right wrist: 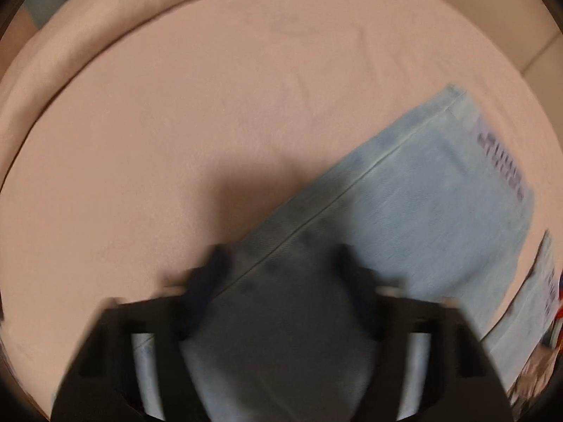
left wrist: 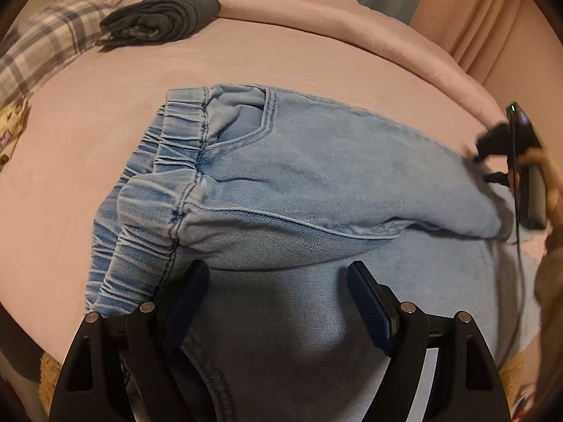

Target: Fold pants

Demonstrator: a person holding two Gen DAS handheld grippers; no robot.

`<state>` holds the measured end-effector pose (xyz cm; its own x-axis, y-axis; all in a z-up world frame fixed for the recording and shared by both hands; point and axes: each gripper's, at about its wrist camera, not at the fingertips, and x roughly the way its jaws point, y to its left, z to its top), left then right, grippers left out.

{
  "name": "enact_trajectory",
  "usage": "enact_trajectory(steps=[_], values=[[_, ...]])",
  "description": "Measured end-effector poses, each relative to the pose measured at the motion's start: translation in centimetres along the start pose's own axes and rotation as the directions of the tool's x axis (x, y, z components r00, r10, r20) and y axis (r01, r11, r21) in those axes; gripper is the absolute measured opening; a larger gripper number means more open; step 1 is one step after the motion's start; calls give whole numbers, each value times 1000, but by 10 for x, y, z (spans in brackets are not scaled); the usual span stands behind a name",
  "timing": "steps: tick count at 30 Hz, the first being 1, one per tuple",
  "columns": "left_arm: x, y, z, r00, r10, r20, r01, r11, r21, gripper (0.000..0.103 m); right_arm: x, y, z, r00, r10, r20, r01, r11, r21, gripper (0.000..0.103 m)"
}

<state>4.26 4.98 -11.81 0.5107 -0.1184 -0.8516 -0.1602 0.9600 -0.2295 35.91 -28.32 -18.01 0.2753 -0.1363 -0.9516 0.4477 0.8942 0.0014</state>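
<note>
jeans (left wrist: 316, 176): light denim, flat mid-bed (left wrist: 105, 105), waistband left | left gripper (left wrist: 278, 281): spread over the seat, holding nothing | right gripper (right wrist: 281, 256): blurred, fingers apart astride a leg seam, grip unclear | dark folded garment (left wrist: 162, 17): far-left corner

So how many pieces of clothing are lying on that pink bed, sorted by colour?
Light blue: 1, the jeans spread out on the pink bedcover.
Dark grey: 1, a folded garment near the plaid pillow.
Total: 2.
</note>
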Motion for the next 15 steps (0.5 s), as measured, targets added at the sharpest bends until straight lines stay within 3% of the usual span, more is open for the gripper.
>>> enact_trajectory(steps=[1, 2, 5, 8, 10, 13, 15], values=[[-3, 2, 2, 1000, -24, -9, 24, 999, -24, 80, -3, -3, -1, 1000, 23, 12, -23, 999, -32, 13], [-5, 4, 5, 999, -46, -17, 45, 998, -43, 80, -4, -7, -2, 999, 37, 10, -36, 999, -38, 11], [-21, 7, 15, 988, -153, -2, 152, 982, -110, 80, -15, -33, -7, 984, 178, 23, -178, 984, 7, 6], [-46, 1, 27, 975, -216, 57, 222, 968, -120, 80, -56, -65, -26, 933, 335, 129, -342, 939, 36, 5], [-56, -5, 36, 959, -275, 70, 281, 952, -120, 80, -90, -88, -54, 880, 421, 221, -433, 901, 8, 5], [-52, -9, 47, 940, -337, 60, 342, 929, -139, 80, -128, -122, -105, 809, 499, 310, -512, 858, -44, 5], [-40, -14, 55, 945, -327, 28, 327, 932, -158, 80, -138, -137, -143, 787, 517, 336, -533, 845, -51, 5]])
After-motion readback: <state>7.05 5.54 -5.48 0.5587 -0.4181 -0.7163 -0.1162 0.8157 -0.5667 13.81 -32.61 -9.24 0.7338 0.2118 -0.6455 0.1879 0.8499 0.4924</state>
